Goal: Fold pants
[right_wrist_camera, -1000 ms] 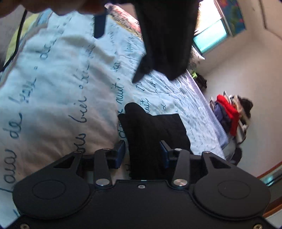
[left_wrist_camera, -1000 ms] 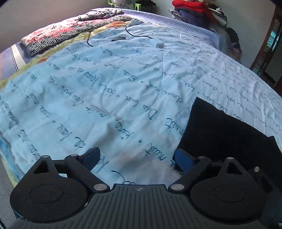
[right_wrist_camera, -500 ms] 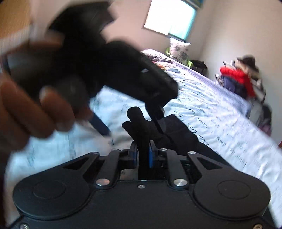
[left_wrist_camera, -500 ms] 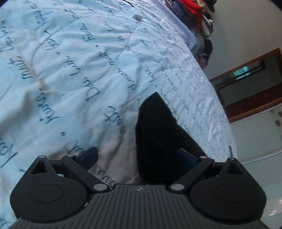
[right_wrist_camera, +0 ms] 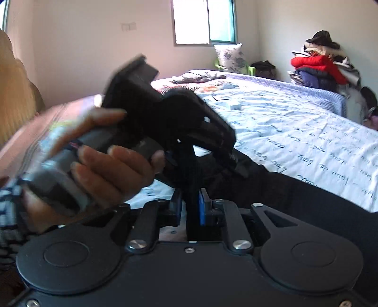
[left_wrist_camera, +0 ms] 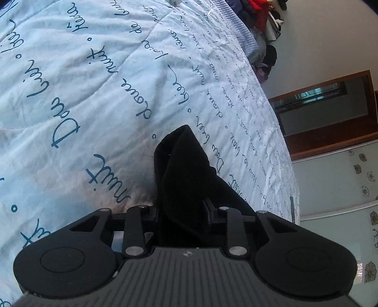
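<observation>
Left wrist view: your left gripper (left_wrist_camera: 182, 210) has its jaws closing, and a thick fold of the black fabric pants (left_wrist_camera: 182, 165) stands between them. The fold fills the gap from one side to the other, so the cloth seems already pinched. It rises from the jaws to a rounded tip a little above the pale blue quilted bedspread with dark handwritten words (left_wrist_camera: 94, 94). A dark shadow lies on the bedspread just left of the fold. To the right, past the edge of the bed, you see a brown wooden door frame (left_wrist_camera: 330, 113) and a pale wall with small flower prints.

In the right wrist view, your right gripper (right_wrist_camera: 191, 207) is narrow, and its blue pads (right_wrist_camera: 202, 207) press on a thin vertical strip of the same black pants. The rest of the pants spreads to the right across the bedspread as a wide dark band. Just beyond the strip, your left hand (right_wrist_camera: 106, 170) holds the other gripper, blurred, with its tip at the black cloth. Farther away stand a bright window (right_wrist_camera: 204, 21), a patterned pillow (right_wrist_camera: 229, 56) and a pile of clothes with a red jacket (right_wrist_camera: 316, 63) by the wall.
</observation>
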Available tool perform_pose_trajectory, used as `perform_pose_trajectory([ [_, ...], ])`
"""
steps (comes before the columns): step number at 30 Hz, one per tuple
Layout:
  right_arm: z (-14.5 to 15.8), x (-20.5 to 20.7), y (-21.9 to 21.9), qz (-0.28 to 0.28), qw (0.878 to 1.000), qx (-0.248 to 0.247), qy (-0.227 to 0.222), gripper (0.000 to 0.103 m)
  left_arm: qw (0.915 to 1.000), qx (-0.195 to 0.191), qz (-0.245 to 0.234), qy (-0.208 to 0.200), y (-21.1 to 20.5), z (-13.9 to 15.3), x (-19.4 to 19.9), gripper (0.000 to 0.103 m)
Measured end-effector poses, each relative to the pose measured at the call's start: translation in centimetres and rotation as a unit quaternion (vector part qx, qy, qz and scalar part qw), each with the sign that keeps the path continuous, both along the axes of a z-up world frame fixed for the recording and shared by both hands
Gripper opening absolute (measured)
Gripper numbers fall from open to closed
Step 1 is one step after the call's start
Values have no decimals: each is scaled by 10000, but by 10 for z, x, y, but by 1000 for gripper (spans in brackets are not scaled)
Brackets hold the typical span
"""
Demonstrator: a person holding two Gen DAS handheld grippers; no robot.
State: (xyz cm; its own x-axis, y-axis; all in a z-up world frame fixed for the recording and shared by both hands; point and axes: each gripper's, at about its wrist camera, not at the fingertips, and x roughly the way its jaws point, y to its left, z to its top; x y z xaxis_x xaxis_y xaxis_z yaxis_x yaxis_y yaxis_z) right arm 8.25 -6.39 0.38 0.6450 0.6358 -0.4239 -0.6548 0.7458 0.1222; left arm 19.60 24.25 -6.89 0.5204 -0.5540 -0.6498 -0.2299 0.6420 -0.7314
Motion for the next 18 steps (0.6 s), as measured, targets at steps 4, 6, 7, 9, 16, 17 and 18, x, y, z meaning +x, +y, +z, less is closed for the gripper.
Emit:
perform_pose_trajectory([
  [4, 10, 1, -25, -235, 9992, 326, 14, 14, 9999, 13, 27, -104, 3, 2, -6, 25],
  [6, 7, 11, -27, -659, 9978, 32, 41, 14, 9996, 171, 69, -202, 1, 8, -12, 24],
  [7, 5, 16, -24, -835, 9963, -219, 24, 14, 9992, 281, 81, -288, -1, 12, -14, 24],
  [9, -1, 24, -15, -959, 9937, -582, -35, 14, 9970, 584, 96, -493, -8, 22, -19, 23],
  [16, 3, 17, -13, -961, 9951, -153, -156, 14, 9804, 1615, 82, -1128, -39, 71, -49, 22],
  [17, 5, 15, -18, -991, 9948, -94, -191, 14, 9766, 1757, 88, -1239, -45, 80, -55, 21],
  [18, 7, 12, -21, -1022, 9945, -36, -217, 14, 9735, 1856, 101, -1335, -49, 88, -60, 20],
])
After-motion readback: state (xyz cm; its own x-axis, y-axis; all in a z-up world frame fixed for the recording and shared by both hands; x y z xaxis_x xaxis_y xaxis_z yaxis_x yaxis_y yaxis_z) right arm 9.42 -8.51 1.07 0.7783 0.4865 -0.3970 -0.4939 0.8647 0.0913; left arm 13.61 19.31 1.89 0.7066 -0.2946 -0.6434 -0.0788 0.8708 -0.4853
